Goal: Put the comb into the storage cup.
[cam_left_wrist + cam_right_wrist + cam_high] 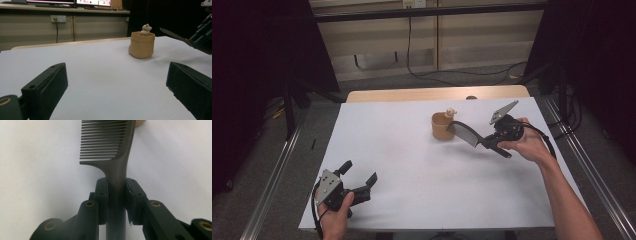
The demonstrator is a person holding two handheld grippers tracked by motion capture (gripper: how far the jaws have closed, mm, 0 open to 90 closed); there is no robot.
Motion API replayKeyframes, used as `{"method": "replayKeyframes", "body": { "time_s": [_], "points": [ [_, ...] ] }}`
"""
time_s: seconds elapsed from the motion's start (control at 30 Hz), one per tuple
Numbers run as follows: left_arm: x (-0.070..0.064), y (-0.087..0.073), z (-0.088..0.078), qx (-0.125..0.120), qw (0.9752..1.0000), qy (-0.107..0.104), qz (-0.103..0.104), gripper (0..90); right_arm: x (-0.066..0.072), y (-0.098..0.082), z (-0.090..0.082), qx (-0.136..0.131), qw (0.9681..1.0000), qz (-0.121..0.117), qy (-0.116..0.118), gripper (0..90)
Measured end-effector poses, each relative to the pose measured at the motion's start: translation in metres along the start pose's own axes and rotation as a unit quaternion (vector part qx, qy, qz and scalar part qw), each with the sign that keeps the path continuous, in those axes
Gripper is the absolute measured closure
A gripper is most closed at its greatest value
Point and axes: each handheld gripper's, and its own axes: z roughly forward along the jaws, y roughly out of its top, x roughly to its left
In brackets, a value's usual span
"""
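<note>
A dark grey comb (110,147) is clamped by its handle between the pads of my right gripper (116,192), which is shut on it. From the high view the comb (466,133) hangs above the table, its toothed end close beside a tan fabric pot (442,126) with a small pale figure (450,113) poking out of its top. My left gripper (359,176) rests at the near left of the white tabletop (402,170), jaws spread wide with nothing between them. Its own view has the pot (141,45) far ahead and the comb's tip (172,34) at the right.
The white sheet covers a wooden table whose bare strip (412,94) runs along the far edge. Metal rails (272,180) flank the table on both sides. Cables (452,72) lie on the floor beyond, in front of a low wall unit.
</note>
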Motion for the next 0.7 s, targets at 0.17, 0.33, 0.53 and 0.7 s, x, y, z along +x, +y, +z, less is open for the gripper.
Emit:
{"method": "replayKeyframes", "body": {
  "time_s": [0.17,0.33,0.53,0.7],
  "points": [
    [0.001,0.0,0.0,0.002,1.0,0.0,-0.001,3.8,-0.002,-0.009,-0.001,-0.043,0.9985,0.033,-0.011,73.2],
    [0.002,0.0,0.0,0.003,1.0,0.001,0.0,3.8,-0.003,-0.013,-0.001,-0.067,0.9962,0.05,-0.025,73.2],
    [0.002,-0.001,0.001,0.001,1.0,0.003,-0.002,3.8,0.0,-0.014,-0.004,-0.111,0.9905,0.071,-0.042,73.2],
    [0.003,0.0,0.0,-0.001,1.0,0.003,-0.003,3.8,0.005,-0.011,-0.005,-0.146,0.9839,0.086,-0.058,73.2]
  ]
}}
